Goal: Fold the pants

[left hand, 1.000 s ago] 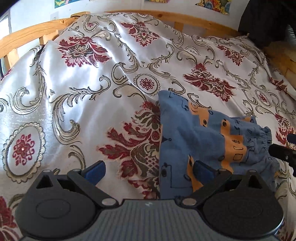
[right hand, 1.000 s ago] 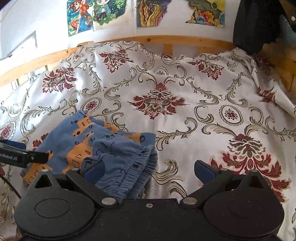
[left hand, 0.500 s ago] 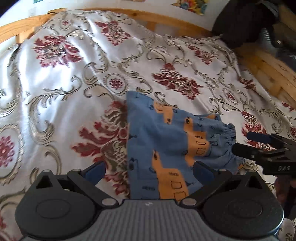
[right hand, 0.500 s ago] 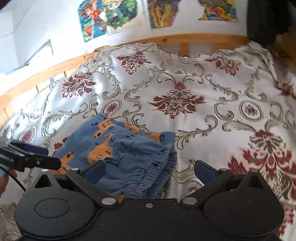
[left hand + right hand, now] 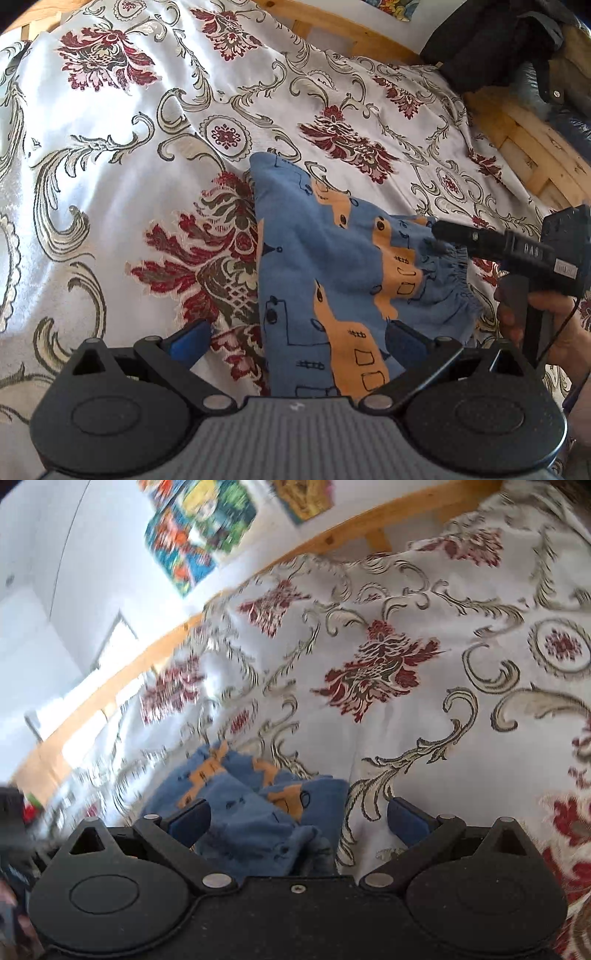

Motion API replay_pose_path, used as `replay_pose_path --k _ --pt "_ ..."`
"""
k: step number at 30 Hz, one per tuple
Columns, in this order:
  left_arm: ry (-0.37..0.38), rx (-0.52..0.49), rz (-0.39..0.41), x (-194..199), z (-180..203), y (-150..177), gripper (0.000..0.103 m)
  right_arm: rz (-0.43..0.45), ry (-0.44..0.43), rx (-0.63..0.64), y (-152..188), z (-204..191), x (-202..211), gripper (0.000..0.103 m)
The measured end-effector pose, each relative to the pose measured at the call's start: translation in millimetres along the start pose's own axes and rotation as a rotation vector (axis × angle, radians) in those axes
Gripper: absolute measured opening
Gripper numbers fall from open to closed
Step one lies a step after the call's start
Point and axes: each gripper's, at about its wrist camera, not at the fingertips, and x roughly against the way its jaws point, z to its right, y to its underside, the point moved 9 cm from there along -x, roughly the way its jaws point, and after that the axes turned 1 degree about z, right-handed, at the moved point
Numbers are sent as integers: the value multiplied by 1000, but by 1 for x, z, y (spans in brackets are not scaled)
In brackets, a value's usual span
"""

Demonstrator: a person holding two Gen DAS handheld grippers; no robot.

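Pants (image 5: 332,280) folded on bedspread (image 5: 110,184), between spread left claw (image 5: 297,334) fingers; right claw (image 5: 297,814) spread above waistband.

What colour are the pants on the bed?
The pants are blue with orange shapes and dark doodle lines, clearest in the left wrist view.

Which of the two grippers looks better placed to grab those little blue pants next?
Probably the right gripper. In the left wrist view its tips sit at the gathered waistband of the pants, touching or nearly so. The left gripper is open, with only its right finger over the near edge.
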Motion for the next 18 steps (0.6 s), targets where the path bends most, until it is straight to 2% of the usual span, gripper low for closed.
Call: replay_pose_path --k 4,5,10,18 --pt "-47 -20 -8 0 2 3 101 4 11 15 2 -8 -1 83" --pt "-61 -25 -9 0 2 4 100 5 21 18 3 -9 -2 82" --pt "-102 -37 -10 3 4 6 90 19 80 19 6 -4 -1 58" --pt "-114 -29 -22 3 2 6 77 26 116 52 9 -8 -1 43"
